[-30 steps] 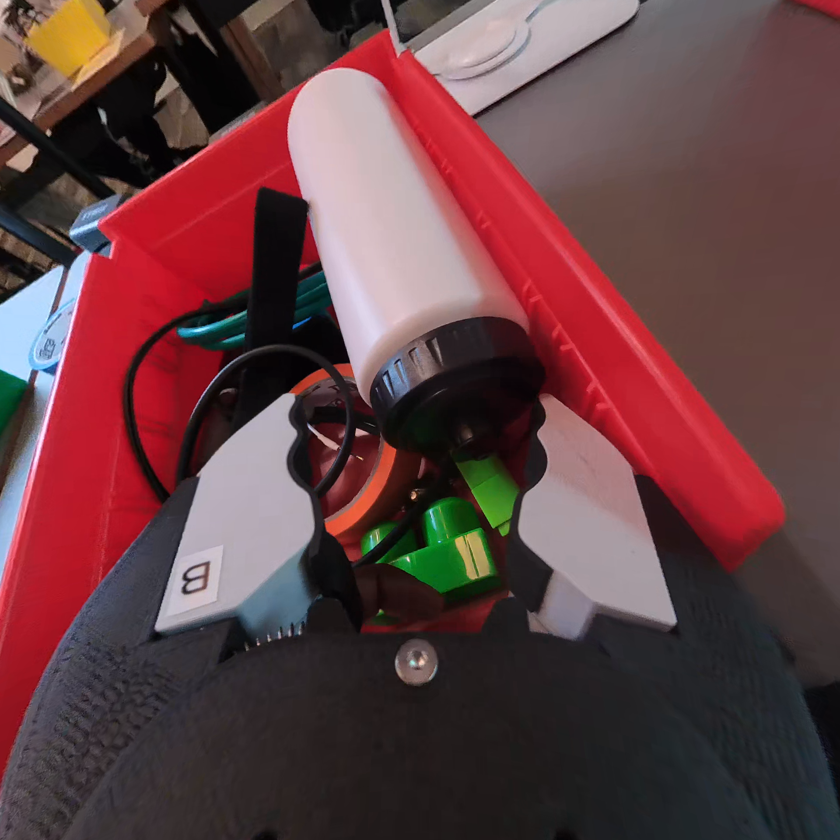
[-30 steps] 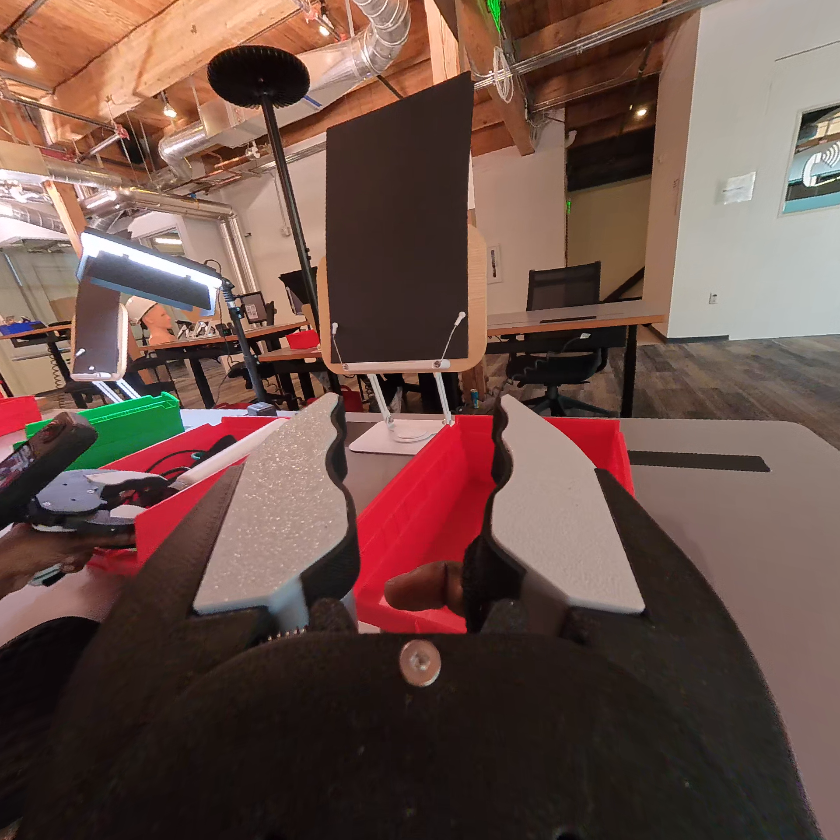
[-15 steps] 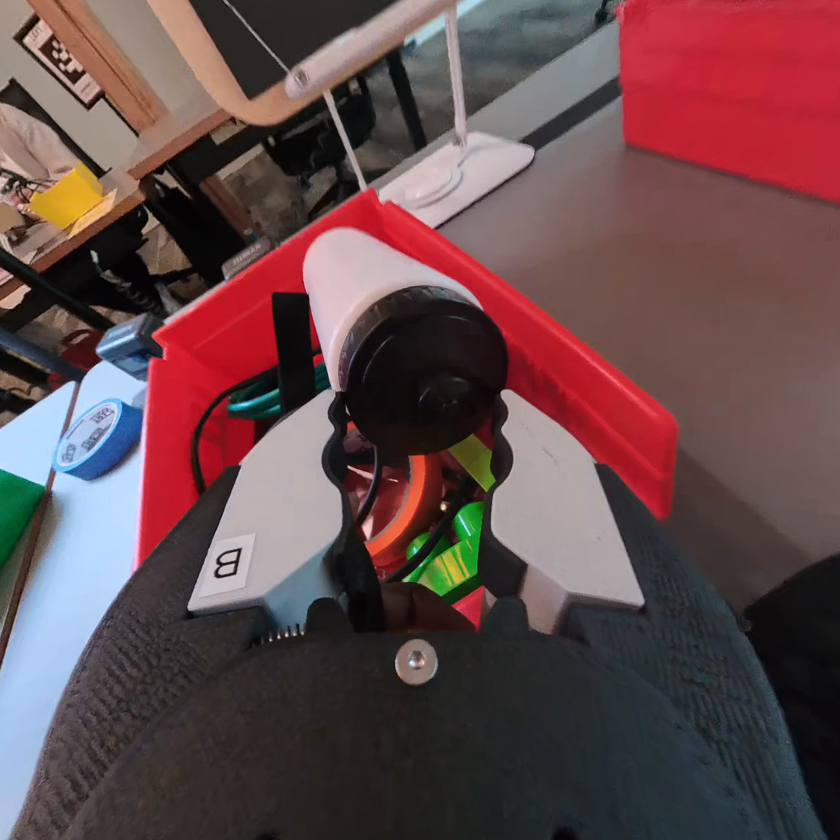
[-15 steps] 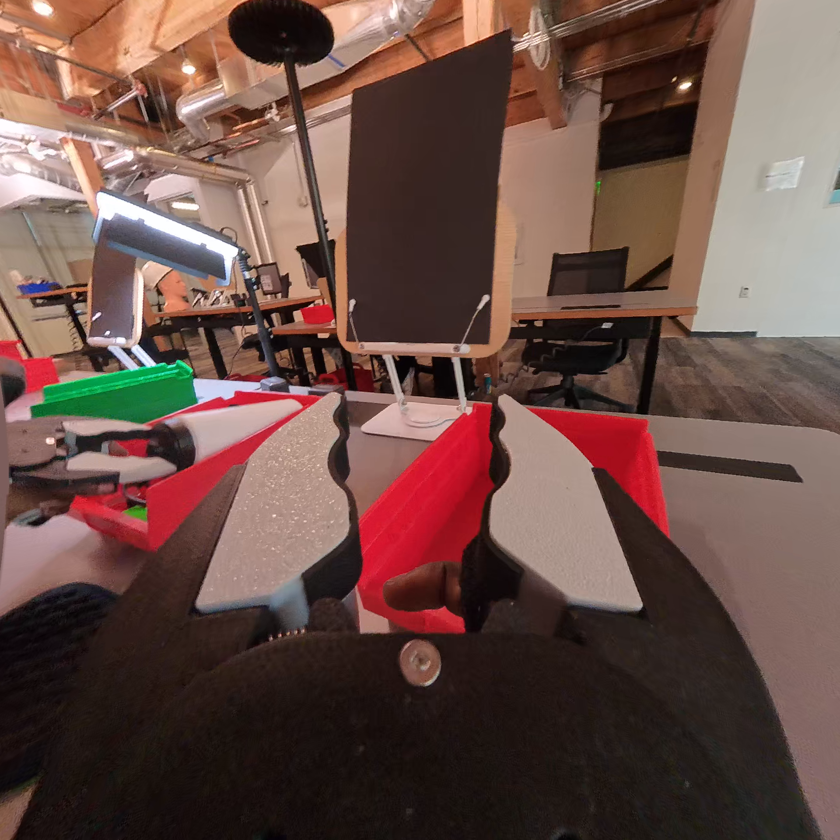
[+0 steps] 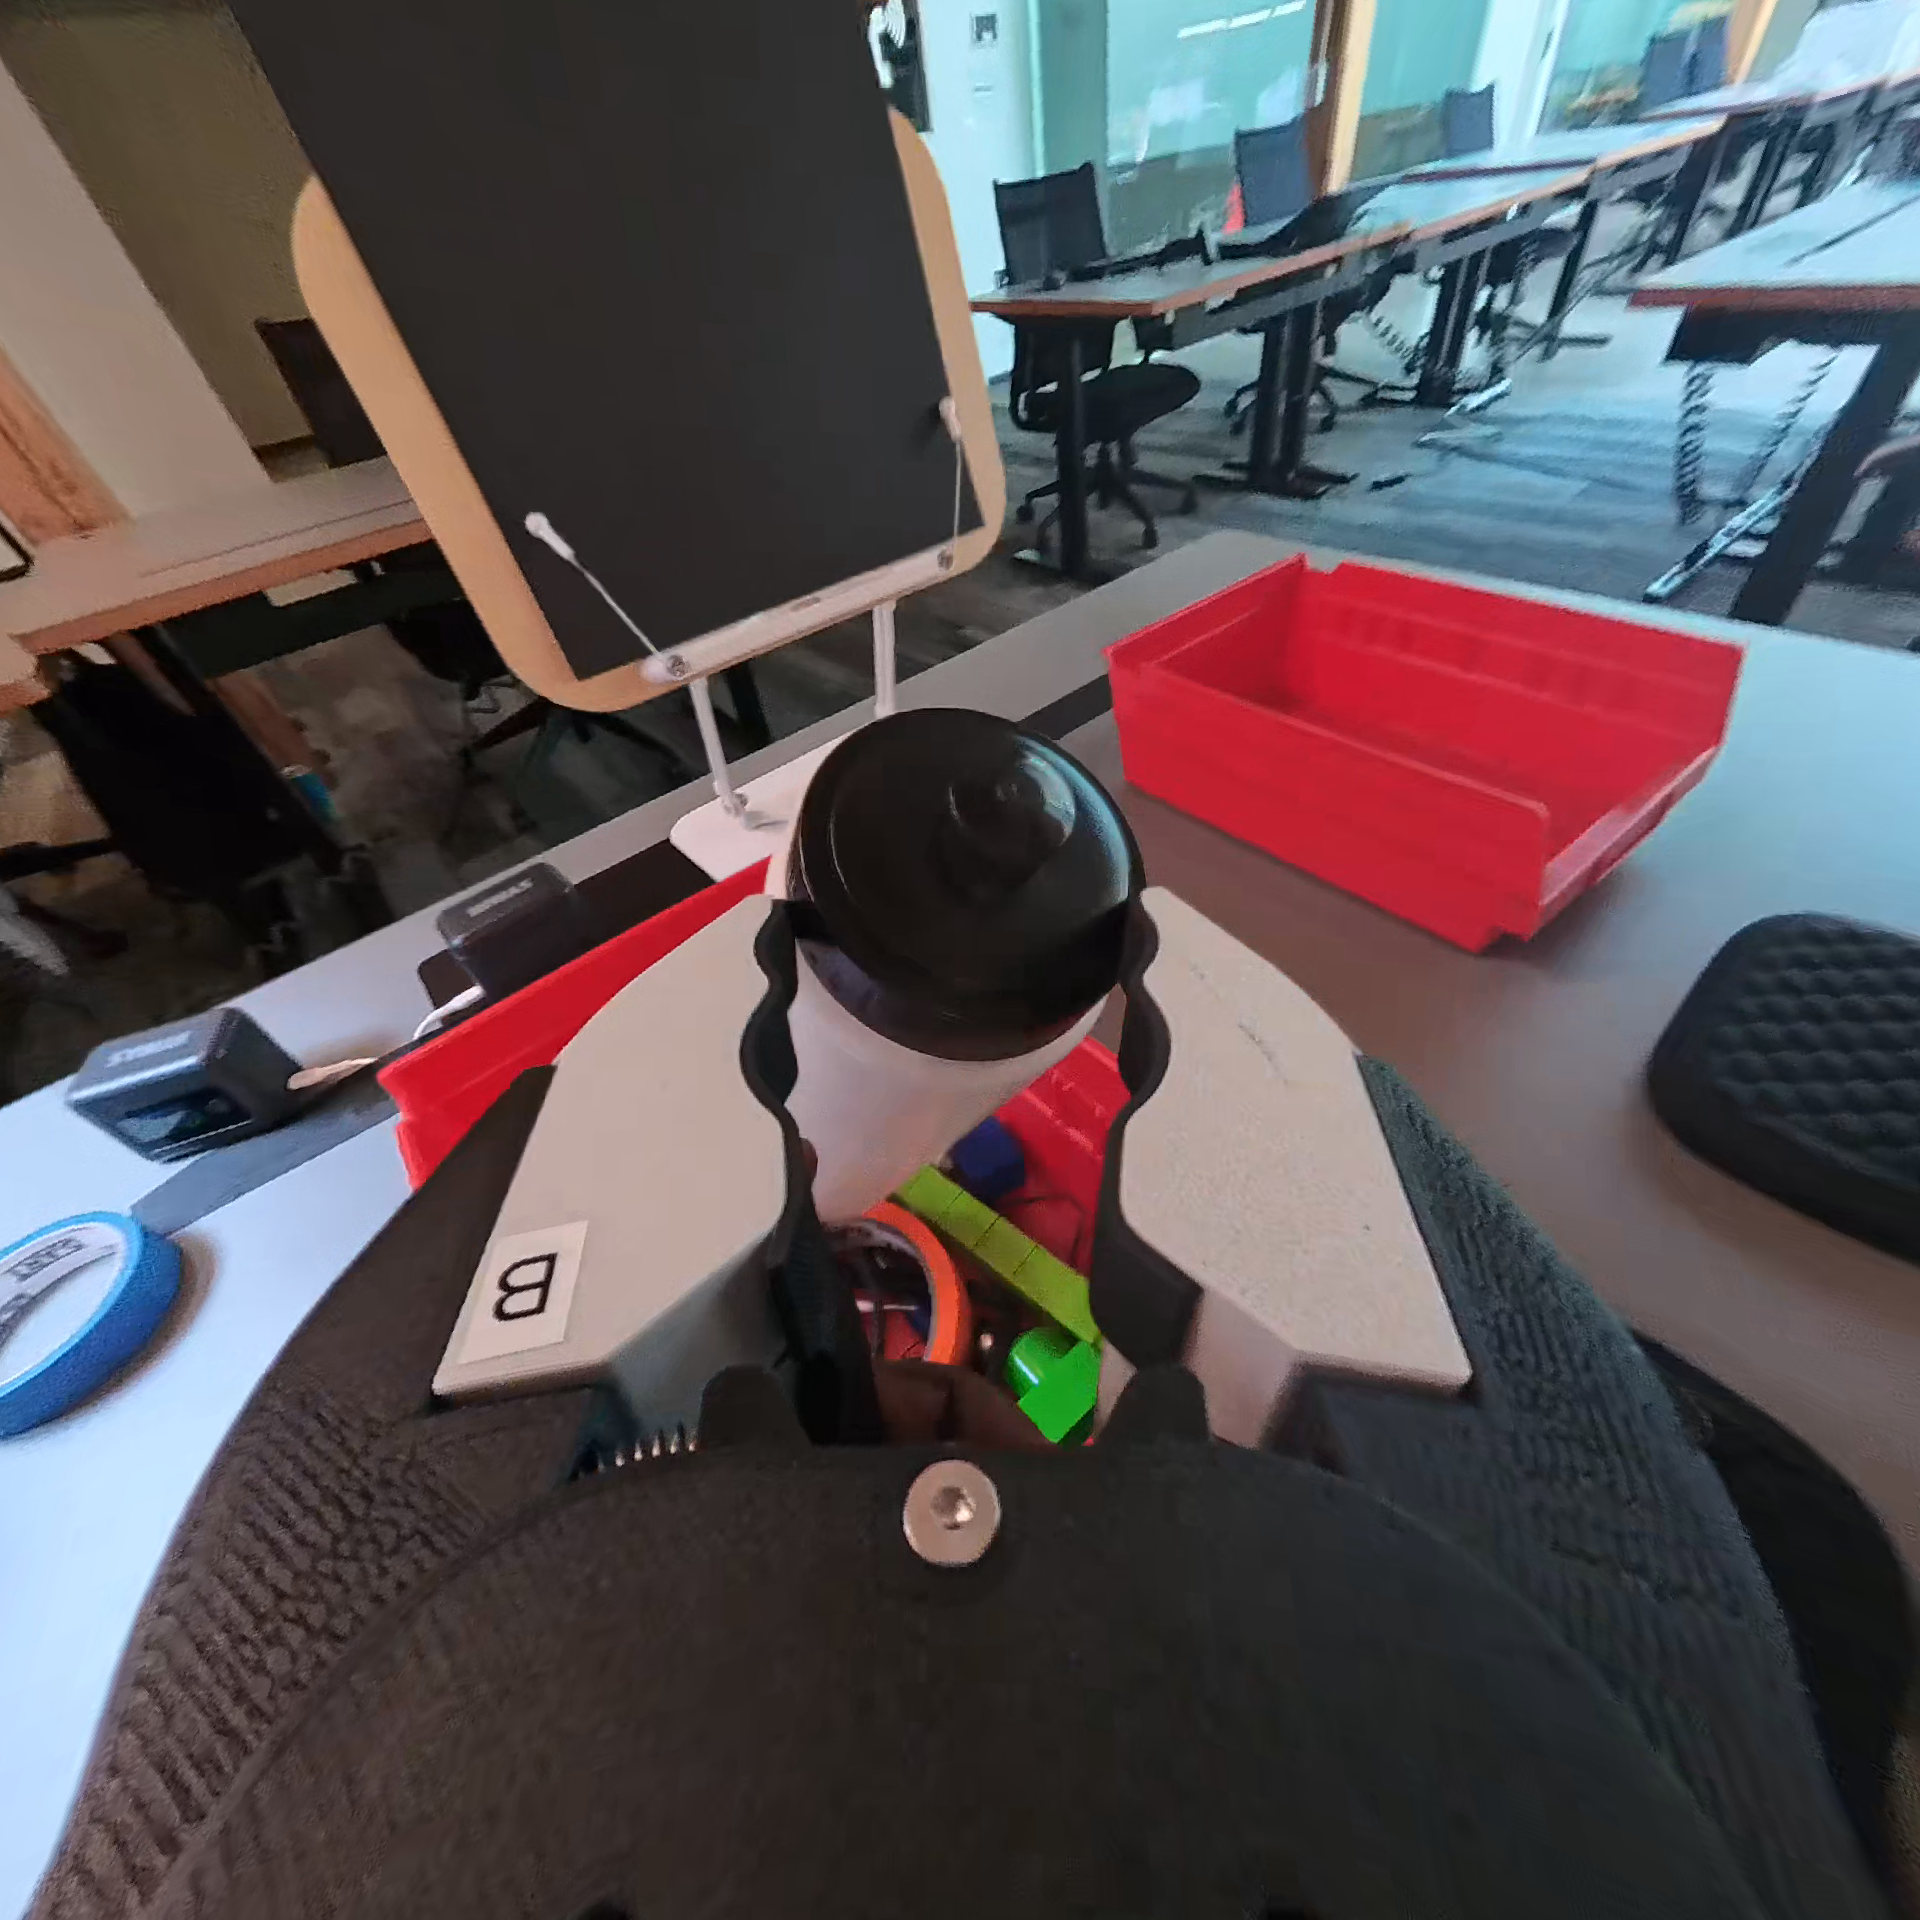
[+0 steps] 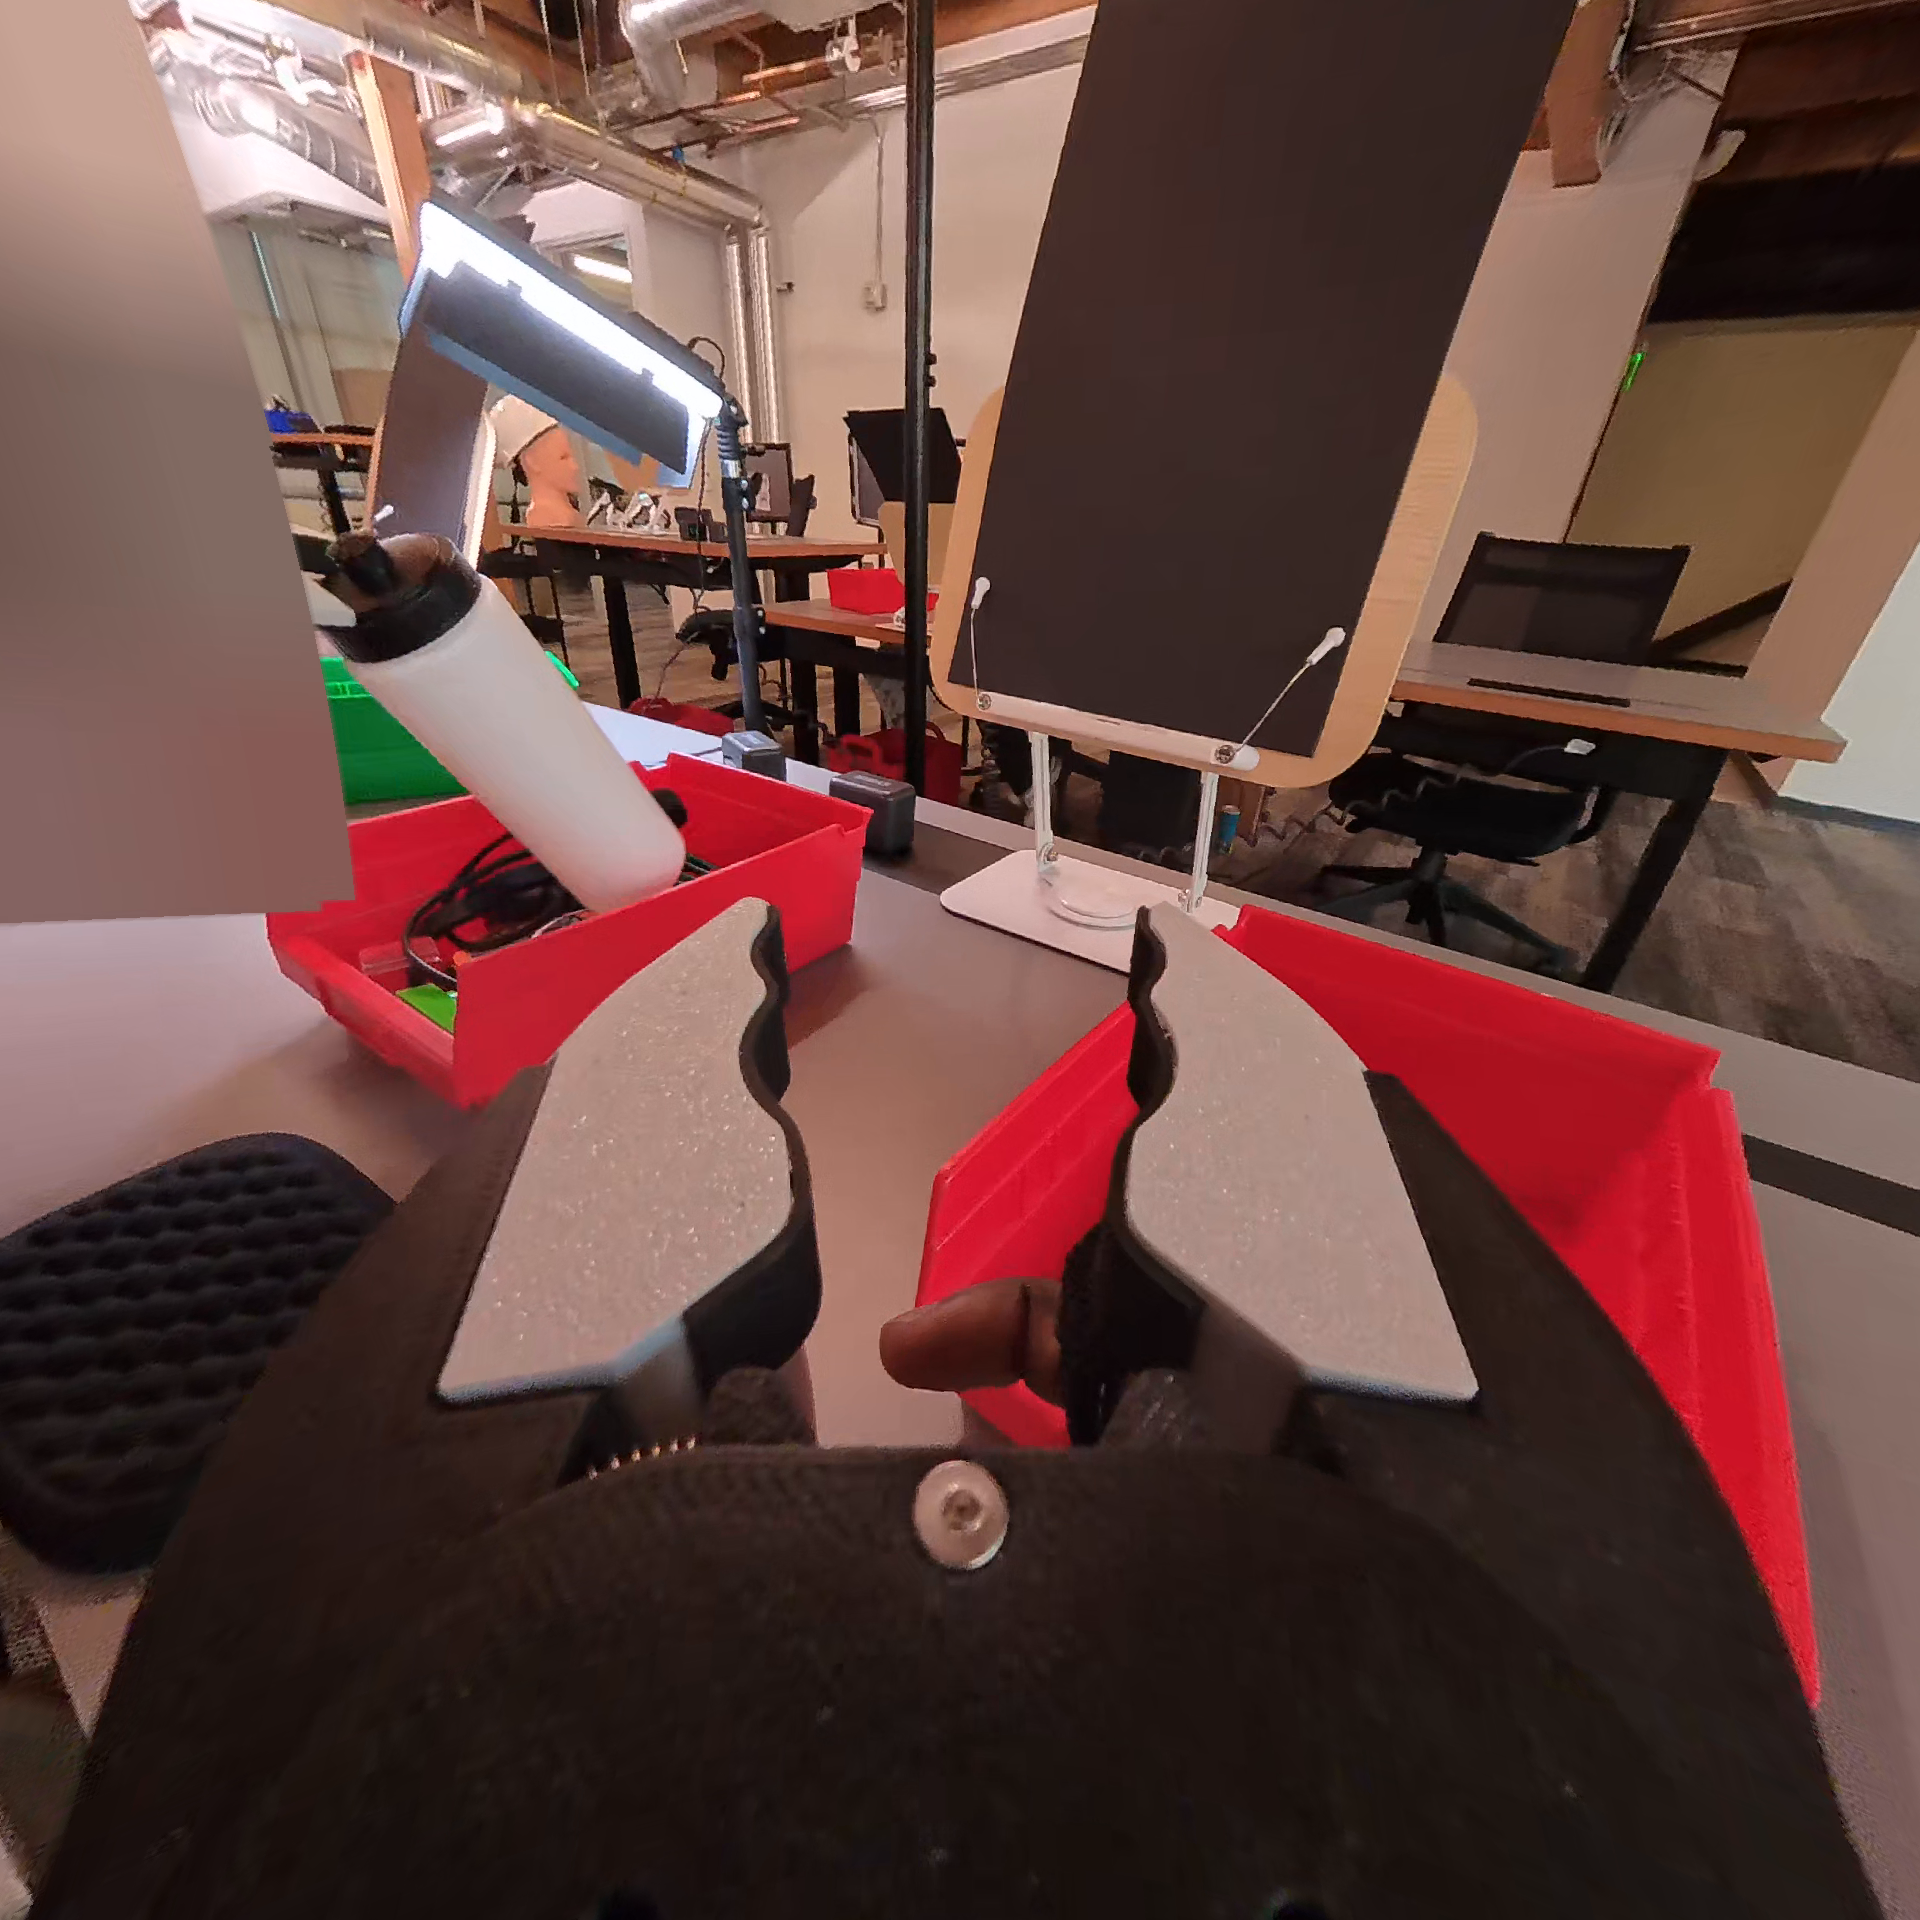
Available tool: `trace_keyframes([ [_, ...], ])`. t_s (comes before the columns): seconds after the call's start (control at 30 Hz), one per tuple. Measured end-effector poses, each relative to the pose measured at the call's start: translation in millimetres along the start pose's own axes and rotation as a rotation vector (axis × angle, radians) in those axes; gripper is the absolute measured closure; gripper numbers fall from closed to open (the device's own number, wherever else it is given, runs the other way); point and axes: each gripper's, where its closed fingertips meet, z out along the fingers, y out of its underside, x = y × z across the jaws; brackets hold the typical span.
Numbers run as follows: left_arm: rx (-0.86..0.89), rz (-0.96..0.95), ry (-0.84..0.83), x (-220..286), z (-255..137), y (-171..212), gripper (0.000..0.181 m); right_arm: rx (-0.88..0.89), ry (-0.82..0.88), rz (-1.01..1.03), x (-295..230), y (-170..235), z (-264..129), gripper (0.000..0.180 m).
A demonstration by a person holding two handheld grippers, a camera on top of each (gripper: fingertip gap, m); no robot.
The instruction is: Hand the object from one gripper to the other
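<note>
A white bottle [image 5: 883, 1101] with a black cap [image 5: 961, 883] is held at its neck, just under the cap, by my left gripper [image 5: 951, 935]. The bottle is lifted and tilted, cap end towards the camera. In the right wrist view the bottle [image 6: 509, 727] slants cap up and to the left, its bottom end just above the cluttered red bin [image 6: 644, 956]. A blurred patch hides the left gripper there. My right gripper [image 6: 956, 935] is open and empty, low over the table between the two bins, well to the right of the bottle.
The cluttered red bin [image 5: 582, 997] holds cables, orange tape and green blocks. An empty red bin [image 5: 1423, 727] stands to the right, also in the right wrist view [image 6: 1455, 1091]. A black board on a stand [image 5: 623, 312], a black pad [image 5: 1787, 1081] and a blue tape roll [image 5: 62, 1320] are on the table.
My left gripper closed on the bottle below its cap and lifted it up out of the cluttered bin, tilting it upright. My right gripper stayed open and turned slightly left.
</note>
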Motion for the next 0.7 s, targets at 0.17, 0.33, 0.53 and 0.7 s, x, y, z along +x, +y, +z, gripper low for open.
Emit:
trace_keyframes([
  [0.17, 0.042, -0.040, 0.056, 7.0, -4.1, -10.2, 0.120, -0.012, 0.029, 0.002, 5.6, 3.0, -5.3, 0.116],
  [0.33, 0.002, -0.124, 0.076, 6.6, -3.2, -2.2, 0.120, -0.011, 0.022, 0.004, 4.4, 2.4, -7.6, 0.116],
  [0.53, -0.023, -0.147, 0.095, 8.2, -5.2, 6.9, 0.120, -0.026, 0.012, 0.009, 1.7, 7.2, -7.5, 0.115],
  [0.7, 0.051, -0.192, 0.090, -1.4, -12.4, 6.1, 0.119, -0.050, -0.006, 0.001, -3.3, 10.6, -2.5, 0.114],
])
